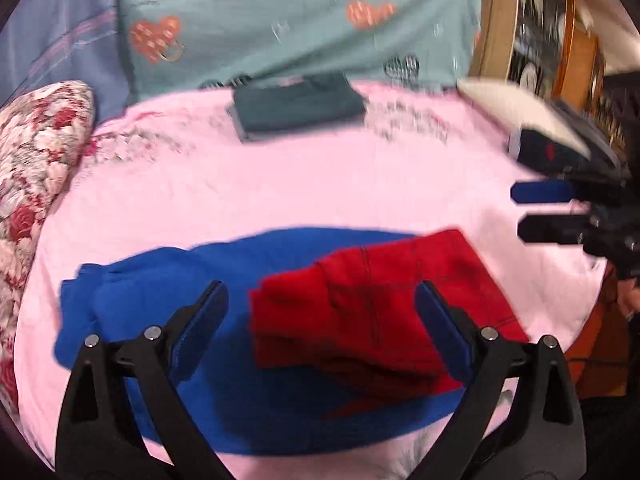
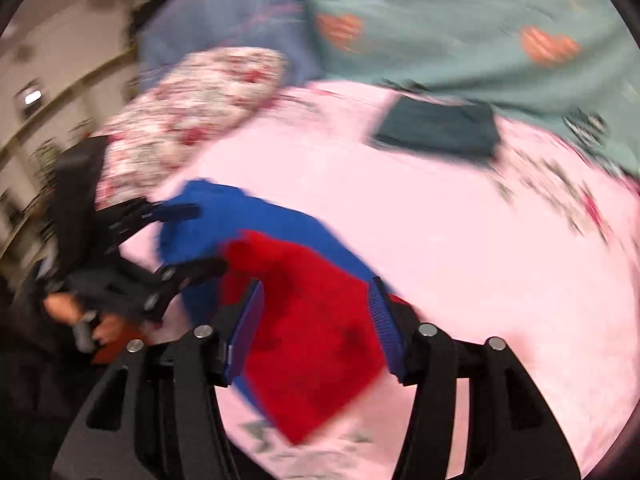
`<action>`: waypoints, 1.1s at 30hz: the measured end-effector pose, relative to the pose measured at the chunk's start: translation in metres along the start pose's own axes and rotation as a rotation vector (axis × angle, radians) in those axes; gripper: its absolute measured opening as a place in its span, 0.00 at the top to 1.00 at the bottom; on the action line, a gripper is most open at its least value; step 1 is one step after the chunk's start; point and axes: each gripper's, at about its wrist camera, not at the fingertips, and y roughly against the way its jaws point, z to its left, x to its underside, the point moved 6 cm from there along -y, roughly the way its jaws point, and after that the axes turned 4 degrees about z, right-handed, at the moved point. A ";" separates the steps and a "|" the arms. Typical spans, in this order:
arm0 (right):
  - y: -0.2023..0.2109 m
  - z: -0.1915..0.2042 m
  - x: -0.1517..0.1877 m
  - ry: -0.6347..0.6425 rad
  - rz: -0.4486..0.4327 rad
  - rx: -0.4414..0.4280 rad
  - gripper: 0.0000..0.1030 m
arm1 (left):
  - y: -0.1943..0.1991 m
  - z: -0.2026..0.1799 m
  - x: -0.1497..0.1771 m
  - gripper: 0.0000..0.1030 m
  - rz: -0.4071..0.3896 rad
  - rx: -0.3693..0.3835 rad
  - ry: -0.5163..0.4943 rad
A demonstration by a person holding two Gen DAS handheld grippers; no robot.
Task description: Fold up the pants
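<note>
Folded red pants [image 1: 372,316] lie on top of a flat blue garment [image 1: 208,344] on the pink bed sheet [image 1: 280,184]. My left gripper [image 1: 322,292] is open just above them, its fingers either side of the red fold, holding nothing. My right gripper [image 2: 316,292] is open over the red pants [image 2: 316,344] and the blue garment [image 2: 248,216], empty. It also shows at the right of the left wrist view [image 1: 528,212]. The left gripper shows at the left of the right wrist view [image 2: 200,240], open. Both views are motion-blurred.
A folded dark teal garment [image 1: 298,106] lies at the far side of the sheet, also in the right wrist view [image 2: 440,128]. A floral pillow [image 1: 36,152] sits left. A teal blanket [image 1: 300,12] lies behind. Wooden furniture [image 1: 540,32] stands at right.
</note>
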 end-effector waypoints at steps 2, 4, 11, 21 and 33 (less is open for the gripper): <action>-0.026 -0.009 0.011 -0.018 0.066 0.000 0.57 | -0.037 0.001 0.015 0.08 0.133 -0.047 0.004; -0.061 -0.011 0.032 -0.014 0.175 0.014 0.59 | -0.056 0.010 0.034 0.06 0.205 -0.070 0.023; -0.064 0.005 0.037 0.127 0.181 0.066 0.59 | -0.051 0.014 0.044 0.02 0.162 -0.088 0.050; -0.038 -0.052 0.041 -0.173 0.082 0.014 0.14 | -0.044 0.018 0.043 0.02 0.128 -0.087 0.059; -0.080 -0.038 0.030 -0.167 0.099 -0.091 0.88 | -0.045 0.005 0.040 0.02 0.129 -0.066 0.054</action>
